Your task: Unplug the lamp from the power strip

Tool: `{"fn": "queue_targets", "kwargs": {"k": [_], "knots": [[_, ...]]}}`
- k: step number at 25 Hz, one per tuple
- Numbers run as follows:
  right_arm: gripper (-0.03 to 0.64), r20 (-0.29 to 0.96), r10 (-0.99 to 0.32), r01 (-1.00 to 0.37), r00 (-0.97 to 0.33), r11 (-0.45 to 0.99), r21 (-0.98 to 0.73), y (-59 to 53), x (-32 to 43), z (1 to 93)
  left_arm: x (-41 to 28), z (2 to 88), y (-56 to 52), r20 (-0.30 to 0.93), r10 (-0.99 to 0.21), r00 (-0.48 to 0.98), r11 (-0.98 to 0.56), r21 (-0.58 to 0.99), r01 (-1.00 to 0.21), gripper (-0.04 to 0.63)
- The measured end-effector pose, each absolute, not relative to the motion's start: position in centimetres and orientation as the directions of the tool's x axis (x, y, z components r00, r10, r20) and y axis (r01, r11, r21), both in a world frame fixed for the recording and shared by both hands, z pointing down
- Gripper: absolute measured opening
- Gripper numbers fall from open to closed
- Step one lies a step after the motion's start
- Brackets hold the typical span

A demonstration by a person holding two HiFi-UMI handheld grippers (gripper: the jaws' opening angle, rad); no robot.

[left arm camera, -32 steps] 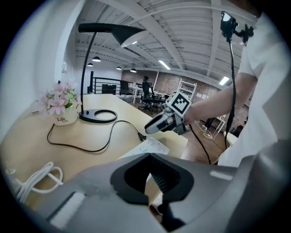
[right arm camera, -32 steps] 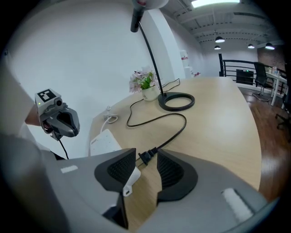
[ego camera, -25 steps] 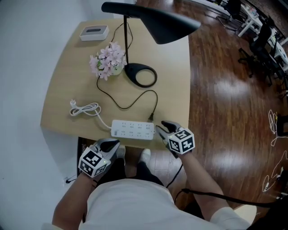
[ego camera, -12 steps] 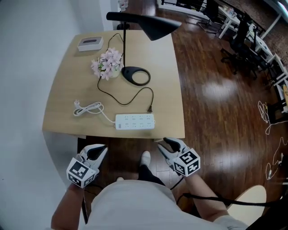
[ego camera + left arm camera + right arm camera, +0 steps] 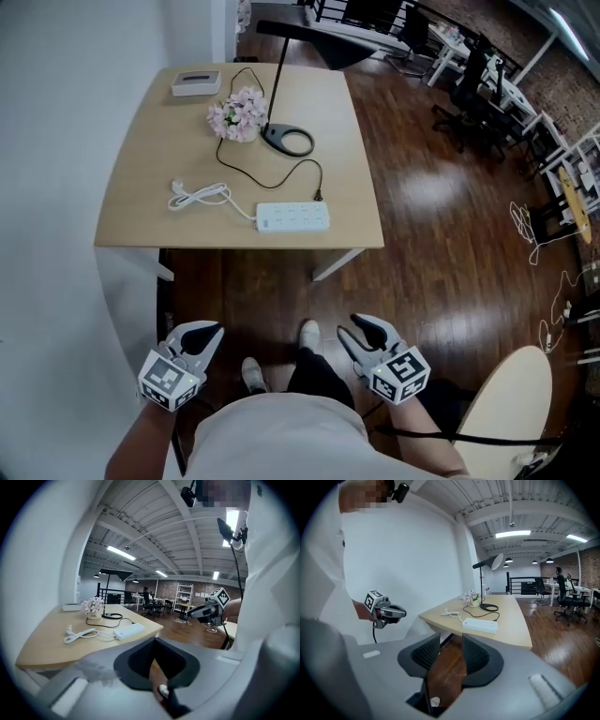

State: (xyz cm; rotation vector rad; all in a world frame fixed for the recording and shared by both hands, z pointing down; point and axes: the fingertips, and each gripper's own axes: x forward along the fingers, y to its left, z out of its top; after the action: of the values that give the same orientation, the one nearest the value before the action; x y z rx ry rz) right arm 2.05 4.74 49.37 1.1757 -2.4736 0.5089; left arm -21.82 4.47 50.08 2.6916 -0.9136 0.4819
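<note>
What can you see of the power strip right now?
The power strip is a flat, white rectangular bar, plastic by its look, with rows of sockets on its upper face. It lies flat on the tan table near the front edge, its long side along that edge. Its own white cord leaves the left end and lies loosely coiled on the table. The black lamp plug lies by its far right corner, seemingly out of any socket.

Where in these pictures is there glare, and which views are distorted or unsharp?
Head view: sharp, with a white glare patch on the floor right of the table. Left gripper view: fisheye circle with dark corners; a ceiling light is blown out. Right gripper view: the same fisheye circle; its ceiling strip also glows white.
</note>
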Motion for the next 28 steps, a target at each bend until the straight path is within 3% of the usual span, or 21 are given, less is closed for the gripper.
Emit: {"fn": "queue_targets", "kwargs": {"k": [28], "knots": [[0.147, 0.329, -0.656, -0.715, -0.679, 0.693, -0.093, 30.0, 8.5, 45.1, -14.7, 45.8, 29.0, 0.313, -0.649, 0.694, -0.708, 0.087, -0.701, 0.005]]}}
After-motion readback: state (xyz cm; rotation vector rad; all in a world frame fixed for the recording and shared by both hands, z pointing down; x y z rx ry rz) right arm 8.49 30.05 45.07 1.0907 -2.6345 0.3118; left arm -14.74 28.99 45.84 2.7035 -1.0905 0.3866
